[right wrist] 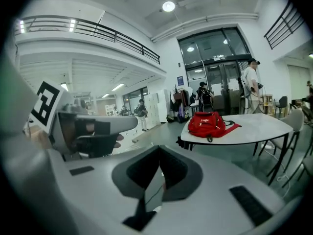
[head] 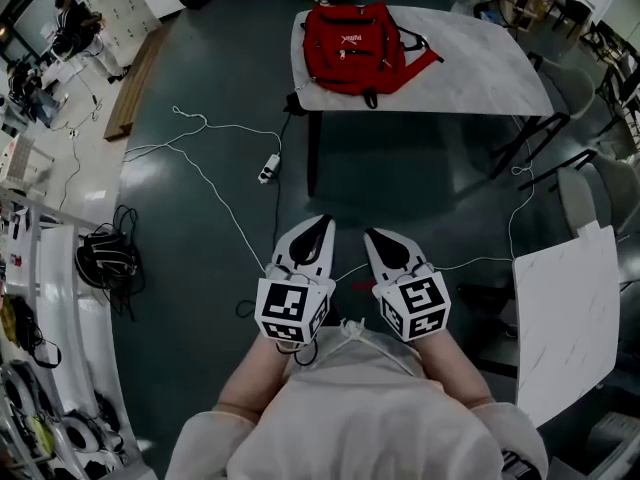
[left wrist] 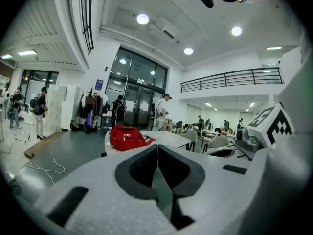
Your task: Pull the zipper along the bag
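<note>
A red backpack (head: 355, 48) lies on the white table (head: 480, 68) at the far side of the room, its straps trailing to the right. It also shows small and distant in the left gripper view, the backpack (left wrist: 127, 137), and in the right gripper view, the backpack (right wrist: 208, 124). Both grippers are held close to the person's body, well short of the table. My left gripper (head: 320, 221) is shut with nothing between its jaws. My right gripper (head: 373, 234) is shut and empty too.
A white power strip (head: 268, 168) and a long white cable (head: 215, 183) lie on the dark floor between me and the table. Chairs (head: 585, 183) and a second white table (head: 565, 318) stand at the right. Shelving (head: 40, 298) with coiled cables lines the left. People stand by the glass doors (left wrist: 137, 99).
</note>
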